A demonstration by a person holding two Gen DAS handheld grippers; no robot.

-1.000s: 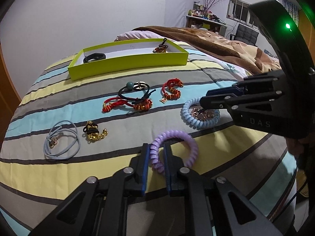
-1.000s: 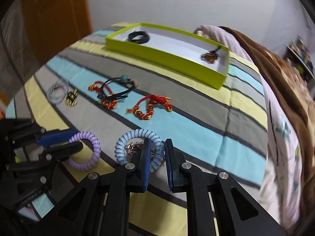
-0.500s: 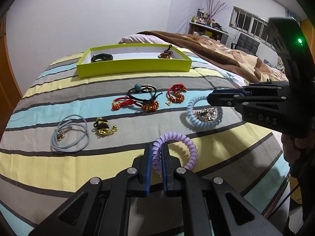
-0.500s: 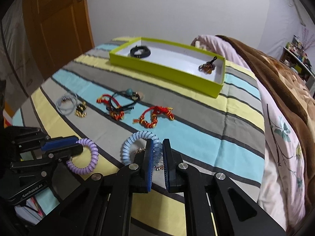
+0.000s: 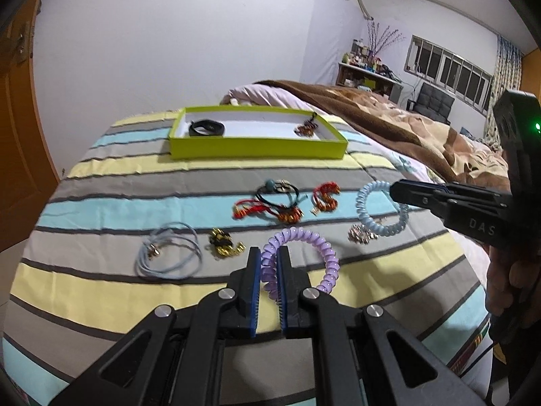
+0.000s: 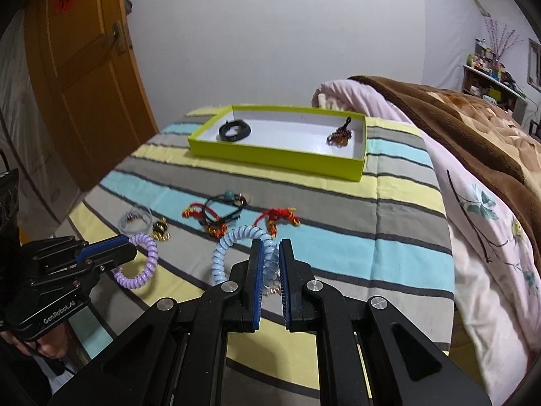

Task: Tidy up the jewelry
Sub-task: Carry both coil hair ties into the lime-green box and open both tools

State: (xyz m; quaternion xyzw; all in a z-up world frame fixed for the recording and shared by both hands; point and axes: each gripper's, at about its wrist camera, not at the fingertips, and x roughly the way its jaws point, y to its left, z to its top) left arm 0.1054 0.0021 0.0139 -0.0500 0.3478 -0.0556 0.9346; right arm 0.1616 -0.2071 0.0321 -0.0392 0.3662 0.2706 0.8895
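Observation:
My left gripper point(image 5: 269, 253) is shut on a purple coil bracelet point(image 5: 318, 250) and holds it above the striped bedspread. My right gripper point(image 6: 270, 247) is shut on a light blue coil bracelet point(image 6: 226, 247) with a small metal charm hanging below it; it also shows in the left wrist view point(image 5: 370, 223). A lime green box point(image 5: 257, 145) with a white floor stands at the far end. It holds a black band point(image 5: 207, 128) at its left and a brown beaded piece point(image 5: 306, 129) at its right.
On the bedspread lie a pale blue cord necklace point(image 5: 169, 253), a gold and black trinket point(image 5: 225, 245), red and black cord bracelets point(image 5: 277, 199) and a red bracelet point(image 5: 326, 196). A brown blanket point(image 6: 473, 125) covers the right side. A wooden door point(image 6: 84, 77) stands left.
Both grippers have lifted their coil bracelets off the bedspread and risen. The view now takes in more of the room and the green box looks farther off.

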